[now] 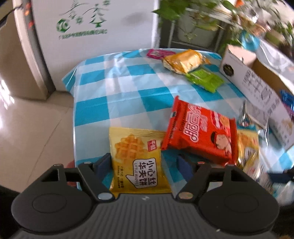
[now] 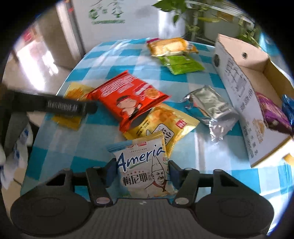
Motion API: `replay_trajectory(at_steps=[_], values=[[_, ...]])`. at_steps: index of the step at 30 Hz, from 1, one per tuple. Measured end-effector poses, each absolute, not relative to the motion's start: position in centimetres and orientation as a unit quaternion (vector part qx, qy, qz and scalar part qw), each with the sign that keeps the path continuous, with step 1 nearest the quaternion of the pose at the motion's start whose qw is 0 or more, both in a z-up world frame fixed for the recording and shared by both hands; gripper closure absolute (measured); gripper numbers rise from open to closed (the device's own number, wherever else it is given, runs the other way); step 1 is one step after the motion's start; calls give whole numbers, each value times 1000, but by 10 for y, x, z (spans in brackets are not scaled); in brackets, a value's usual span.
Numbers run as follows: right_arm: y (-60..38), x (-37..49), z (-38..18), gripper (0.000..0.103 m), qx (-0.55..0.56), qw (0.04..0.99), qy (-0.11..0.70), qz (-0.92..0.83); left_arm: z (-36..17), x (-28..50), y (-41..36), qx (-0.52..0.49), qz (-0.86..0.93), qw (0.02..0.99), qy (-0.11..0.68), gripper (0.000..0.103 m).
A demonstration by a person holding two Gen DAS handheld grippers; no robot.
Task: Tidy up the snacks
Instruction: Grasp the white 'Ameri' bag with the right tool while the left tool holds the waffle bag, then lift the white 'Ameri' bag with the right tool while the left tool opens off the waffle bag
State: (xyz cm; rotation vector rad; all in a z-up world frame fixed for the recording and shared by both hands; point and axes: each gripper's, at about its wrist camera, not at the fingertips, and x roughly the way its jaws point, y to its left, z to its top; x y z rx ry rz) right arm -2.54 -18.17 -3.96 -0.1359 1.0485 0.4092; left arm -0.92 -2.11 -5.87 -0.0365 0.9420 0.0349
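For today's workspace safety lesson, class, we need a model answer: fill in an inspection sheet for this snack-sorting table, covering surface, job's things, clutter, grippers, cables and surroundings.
Surface: blue-and-white checked tablecloth, wrinkled.
Job's things: red snack bag overlapping two yellow waffle packets; silver foil packet beside the cardboard box, which holds a purple packet; orange packet and green packet at the far edge.
Clutter: nothing seen.
Grippers: left gripper has open jaws straddling a Little Waffle packet; right gripper has jaws closed on the Ameria packet.
Cables: nothing seen.
Surroundings: potted plants, white printed panel, tiled floor.
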Motion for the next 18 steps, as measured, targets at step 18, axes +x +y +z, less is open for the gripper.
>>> replay_trajectory(at_steps=[18], values=[[-208, -7, -37, 46, 49, 865, 488, 102, -39, -31, -20, -86, -16, 898, 431, 50]])
